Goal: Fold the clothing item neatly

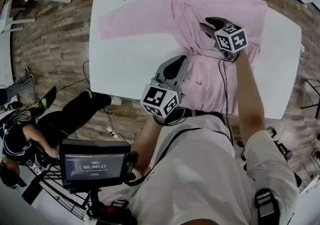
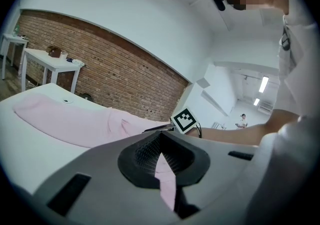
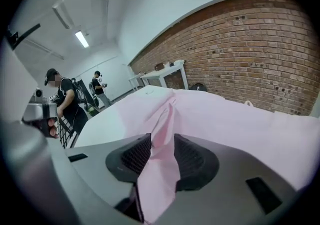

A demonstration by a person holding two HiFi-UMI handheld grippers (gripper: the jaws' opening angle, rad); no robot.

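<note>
Nearest, at the near edge of the bench [image 1: 120, 69], the left gripper [image 1: 174, 66] has its jaws closed tight on a thin pinch of the pink shirt [image 1: 150, 19], probably to anchor that hem while the other side is worked. Further in, toward the right edge, the right gripper [image 1: 210, 24] has its jaws apart, with a raised fold of cloth standing loose between them, unpressed. Beyond, the shirt lies rumpled across the bench's middle, one long sleeve [image 1: 130, 23] stretched flat toward the left edge.

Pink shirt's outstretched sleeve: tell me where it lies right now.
In the head view the sleeve lies flat on the far left part of the white table, reaching left from the shirt body.
</note>
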